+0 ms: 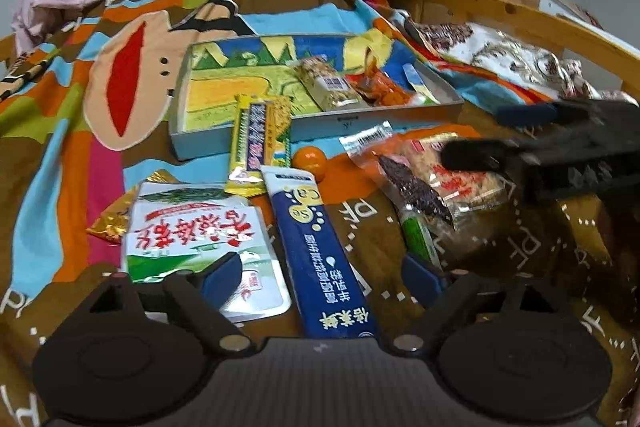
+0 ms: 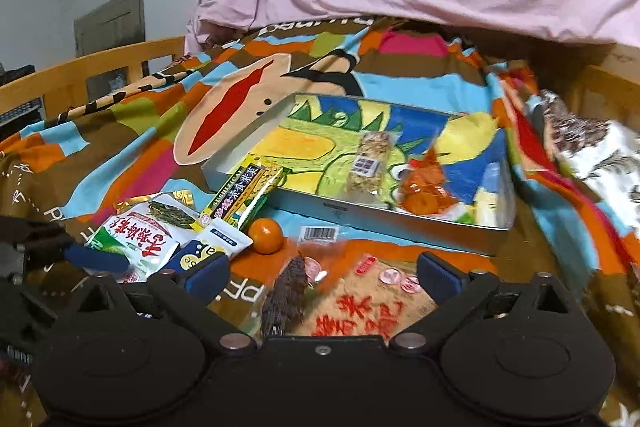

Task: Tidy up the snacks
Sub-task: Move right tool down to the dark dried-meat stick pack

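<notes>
Fingers on both our grippers are spread apart, nothing pinched. Our right gripper [image 2: 322, 273] hovers over the rice cracker pack [image 2: 360, 303], which sits right between its fingers, long side running away toward the tray [image 2: 400, 223]. Our left gripper [image 1: 322, 273] straddles the blue pouch [image 1: 320, 251], lengthwise too. Right hand's nearer the crackers, so we'd guess that's the next grab.

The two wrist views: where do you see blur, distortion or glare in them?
Left wrist view: the right gripper is smeared by motion blur, while the blue packet stays sharp; the wooden rail bows from fisheye distortion. Right wrist view: the rice cracker packet between the open fingers looks soft, its barcode end smeared; the tray edges curve; corners are dark.
</notes>
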`<state>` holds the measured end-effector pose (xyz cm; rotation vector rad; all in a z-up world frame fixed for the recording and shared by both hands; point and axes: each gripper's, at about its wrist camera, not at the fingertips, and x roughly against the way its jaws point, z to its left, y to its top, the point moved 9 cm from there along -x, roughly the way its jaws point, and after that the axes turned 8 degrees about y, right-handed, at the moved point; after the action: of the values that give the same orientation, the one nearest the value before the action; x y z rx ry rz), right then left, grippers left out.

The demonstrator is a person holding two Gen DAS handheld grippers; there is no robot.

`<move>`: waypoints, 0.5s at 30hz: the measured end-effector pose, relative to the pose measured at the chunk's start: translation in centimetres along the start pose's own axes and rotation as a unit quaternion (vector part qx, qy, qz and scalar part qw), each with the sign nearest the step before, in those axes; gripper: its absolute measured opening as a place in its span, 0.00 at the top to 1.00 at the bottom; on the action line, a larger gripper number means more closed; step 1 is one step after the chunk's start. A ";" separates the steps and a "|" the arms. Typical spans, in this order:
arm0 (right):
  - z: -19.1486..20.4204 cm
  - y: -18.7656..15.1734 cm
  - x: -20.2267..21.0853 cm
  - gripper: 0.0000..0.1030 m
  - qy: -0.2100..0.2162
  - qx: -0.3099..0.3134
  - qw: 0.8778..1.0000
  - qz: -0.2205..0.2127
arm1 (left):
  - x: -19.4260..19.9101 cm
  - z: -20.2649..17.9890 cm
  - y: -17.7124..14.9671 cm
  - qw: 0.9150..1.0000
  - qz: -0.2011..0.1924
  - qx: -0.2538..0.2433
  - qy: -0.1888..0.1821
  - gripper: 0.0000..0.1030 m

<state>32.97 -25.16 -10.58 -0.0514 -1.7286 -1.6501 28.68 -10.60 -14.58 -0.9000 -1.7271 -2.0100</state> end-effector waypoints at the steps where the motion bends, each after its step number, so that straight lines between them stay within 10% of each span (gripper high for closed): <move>1: 0.1 0.0 -0.6 0.09 0.005 0.000 1.000 0.005 | -0.2 -0.2 0.0 1.000 0.002 -0.002 -0.003 0.18; 15: 1.3 -2.3 -4.7 0.31 -0.013 0.044 0.996 0.077 | -1.7 -0.6 -0.6 1.000 0.025 -0.011 -0.012 0.47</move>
<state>34.65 -22.29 -14.83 -0.1609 -1.7680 -1.4671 29.43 -11.29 -16.19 -0.9677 -1.6807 -1.9992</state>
